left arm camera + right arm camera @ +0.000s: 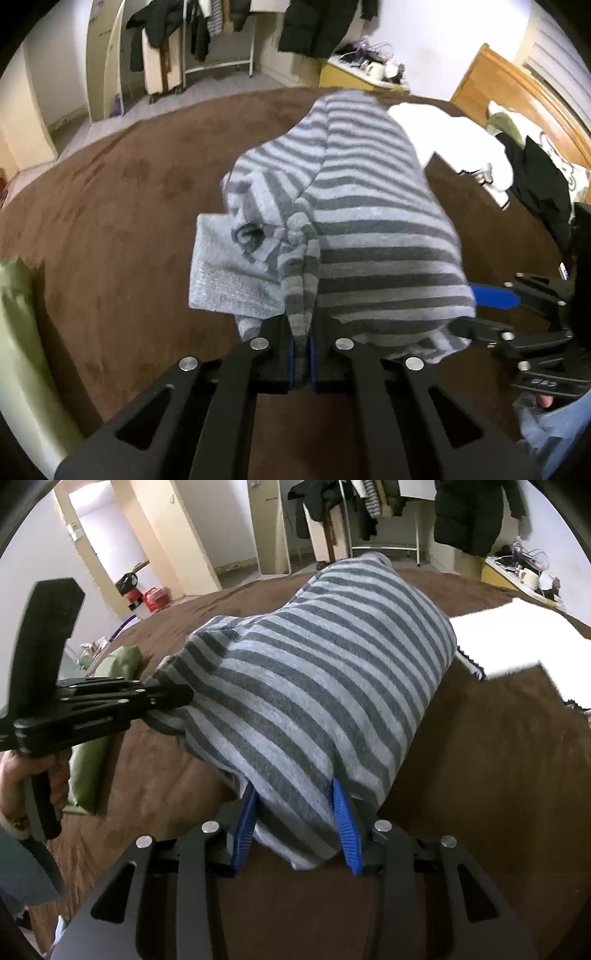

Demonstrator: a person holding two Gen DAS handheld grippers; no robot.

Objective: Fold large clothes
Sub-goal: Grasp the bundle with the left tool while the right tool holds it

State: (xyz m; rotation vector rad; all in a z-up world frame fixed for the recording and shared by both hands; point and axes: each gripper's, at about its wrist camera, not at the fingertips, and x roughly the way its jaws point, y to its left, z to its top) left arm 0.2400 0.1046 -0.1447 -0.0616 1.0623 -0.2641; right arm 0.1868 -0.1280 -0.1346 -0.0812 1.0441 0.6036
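Striped grey sweater (354, 206) raised over the brown blanket (122, 206).
Left gripper (302, 354) pinches a bunched fold at lower centre — right gripper (301, 827) spread wide, cloth between its fingers.

Open brown bedspread left and below; clutter crowds the right.
We see bare bedspread (122, 192) across the frame's left; the striped sweater (351, 206) fills the centre, with white cloth (454, 140) and black clothing (535, 177) blocking upper right.
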